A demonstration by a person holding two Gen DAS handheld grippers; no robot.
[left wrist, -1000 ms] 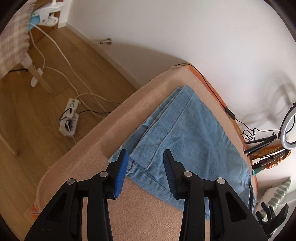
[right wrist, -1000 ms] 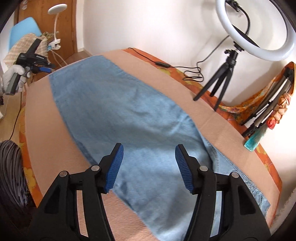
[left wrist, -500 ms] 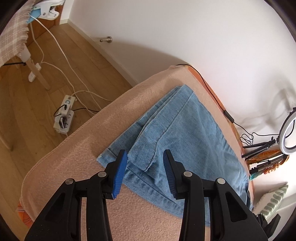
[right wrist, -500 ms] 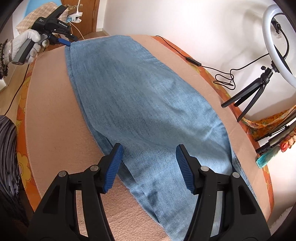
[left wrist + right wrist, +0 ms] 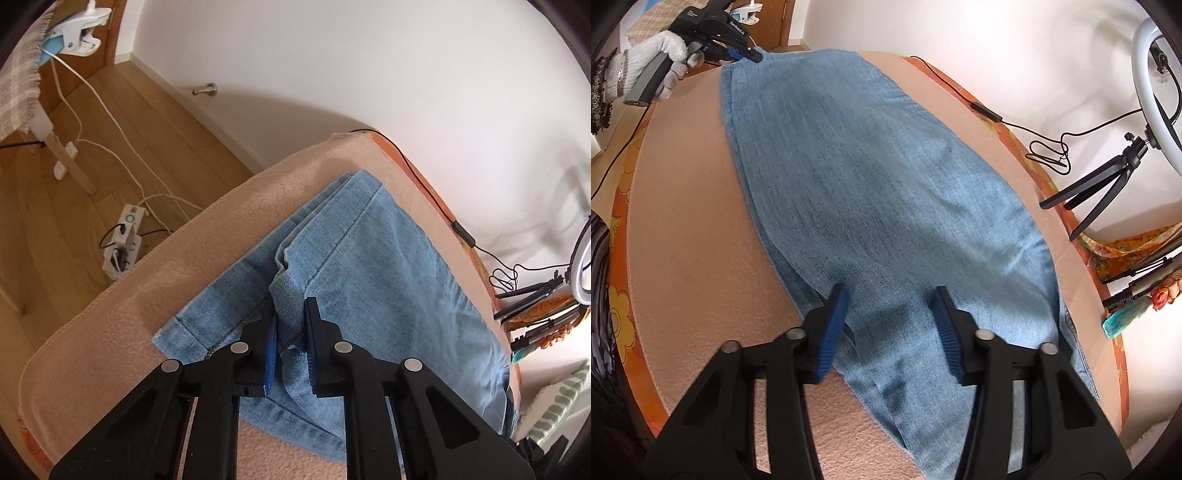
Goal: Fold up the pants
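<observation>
Light blue denim pants (image 5: 871, 166) lie lengthwise on a table covered with a pink blanket (image 5: 690, 221). At the far hem end my left gripper (image 5: 750, 55) is held by a white-gloved hand (image 5: 661, 59). In the left wrist view the left gripper (image 5: 290, 306) is closing, and a raised fold of the pants' hem (image 5: 388, 280) is pinched between its blue pads. My right gripper (image 5: 890, 295) sits low over the near, wider end of the pants. Its jaws are closing with denim between them, and the pads stand apart from the cloth.
A ring light on a tripod (image 5: 1152, 74) stands at the right edge, with a black cable (image 5: 1049, 147) along the blanket's (image 5: 147, 288) far side. Beside it lies a bundle of rods and orange cloth (image 5: 1137, 291). On the wooden floor to the left are a power strip (image 5: 123, 240) and white cords.
The left jaws closed onto the hem fold, which now stands up between the pads. The right gripper sank toward the pants and its jaws narrowed.
</observation>
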